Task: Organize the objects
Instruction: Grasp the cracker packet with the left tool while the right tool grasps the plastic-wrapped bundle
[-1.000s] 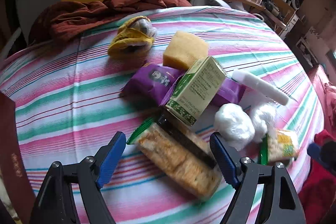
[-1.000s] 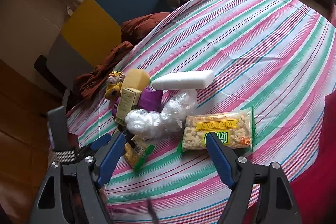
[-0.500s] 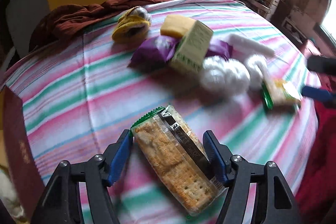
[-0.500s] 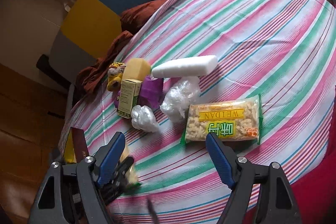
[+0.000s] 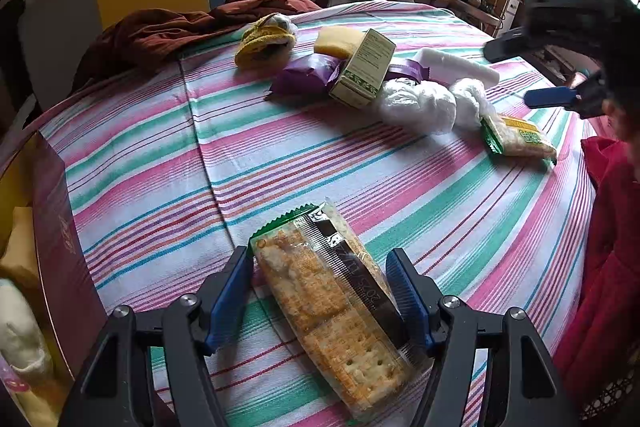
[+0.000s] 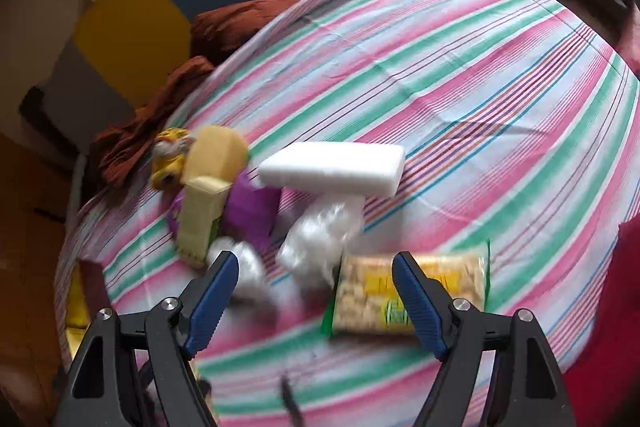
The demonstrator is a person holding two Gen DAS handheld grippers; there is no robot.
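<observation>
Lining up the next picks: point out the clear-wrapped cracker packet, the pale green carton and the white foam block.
Clear-wrapped cracker packet (image 5: 328,303), left wrist view, middle of its top face.
Pale green carton (image 5: 366,69), left wrist view, its printed side.
White foam block (image 6: 332,169), right wrist view, centre of its top face.

The left gripper (image 5: 320,291) jaws clamp a cracker packet (image 5: 332,307) above the striped surface (image 5: 160,155), beside a maroon box (image 5: 64,267).
</observation>
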